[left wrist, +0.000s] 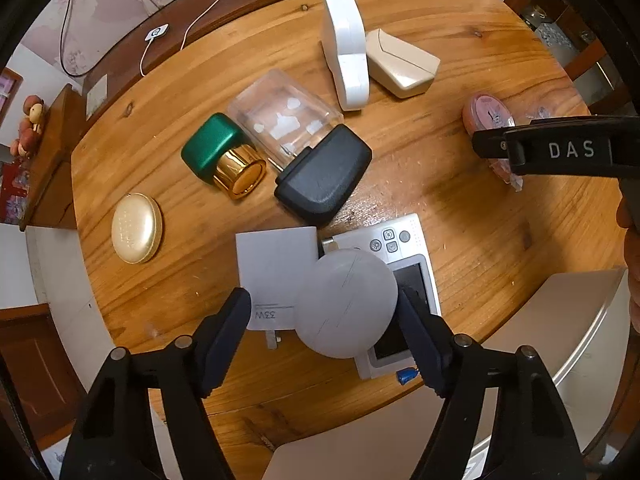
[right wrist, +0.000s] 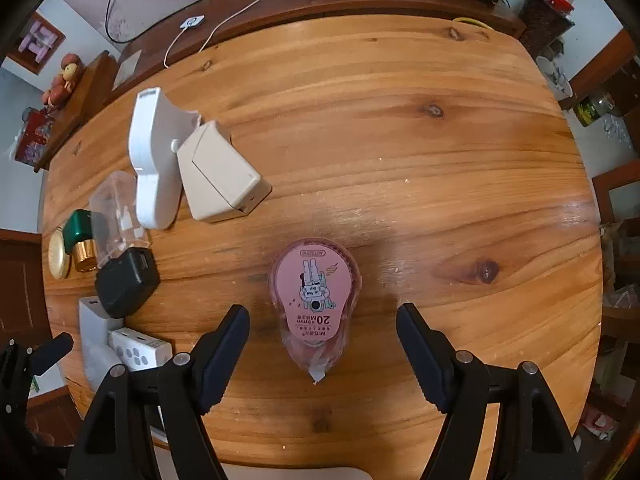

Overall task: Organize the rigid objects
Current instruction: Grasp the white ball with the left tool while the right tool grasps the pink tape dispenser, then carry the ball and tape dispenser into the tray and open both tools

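Above the wooden table (right wrist: 400, 140), both downward-pointing tongs open, left (left wrist: 324, 312) astride grey disc (left wrist: 346, 302), right (right wrist: 323, 320) astride pink tape dispenser (right wrist: 314, 296).

On the table (left wrist: 460, 32), a disc (left wrist: 346, 303) rests atop a charger (left wrist: 276, 264) and a camera (left wrist: 404, 252). Behind these lie an adapter (left wrist: 324, 176), bottle (left wrist: 220, 154) and clear box (left wrist: 284, 116). A tape dispenser (right wrist: 314, 292) lies well apart, right.

The table (right wrist: 400, 152) is varnished wood with a light gloss. The green bottle (left wrist: 210, 146) looks matt, its gold cap (left wrist: 240, 174) shiny like metal. The black charger (left wrist: 326, 176) is matt plastic, the clear box (left wrist: 280, 116) glossy plastic.
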Demonstrator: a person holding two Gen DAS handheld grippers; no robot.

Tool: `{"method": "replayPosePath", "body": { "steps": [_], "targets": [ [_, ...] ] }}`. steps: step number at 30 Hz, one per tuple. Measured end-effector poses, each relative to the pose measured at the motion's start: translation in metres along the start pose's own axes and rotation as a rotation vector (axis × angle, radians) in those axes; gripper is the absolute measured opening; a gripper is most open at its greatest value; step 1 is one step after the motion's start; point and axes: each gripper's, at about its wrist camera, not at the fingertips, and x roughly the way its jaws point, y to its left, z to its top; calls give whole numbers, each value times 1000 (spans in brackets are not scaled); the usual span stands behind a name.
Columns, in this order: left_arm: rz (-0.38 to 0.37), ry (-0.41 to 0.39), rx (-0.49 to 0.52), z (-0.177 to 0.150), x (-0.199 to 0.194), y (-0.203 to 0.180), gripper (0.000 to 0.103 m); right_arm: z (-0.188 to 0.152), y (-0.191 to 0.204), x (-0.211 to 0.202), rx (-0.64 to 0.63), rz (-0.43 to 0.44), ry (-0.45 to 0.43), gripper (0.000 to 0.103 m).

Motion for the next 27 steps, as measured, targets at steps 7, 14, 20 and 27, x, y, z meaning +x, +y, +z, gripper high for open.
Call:
{"method": "replayPosePath", "body": {
  "steps": [7, 14, 20, 27],
  "targets": [
    [6, 8, 6, 2, 4, -4, 73, 0, 4, 12, -29, -47, 23, 71],
    [20, -15, 13, 2, -1, -10, 54, -3, 13, 13, -55, -65, 14, 45],
    [16, -29, -28, -3, -11, -2, 54, -10, 16, 5, -70, -50, -7, 44],
    [-1, -122, -142, -30, -70, 26, 54, -20, 11, -44, -39, 35, -99, 44]
  ]
}}
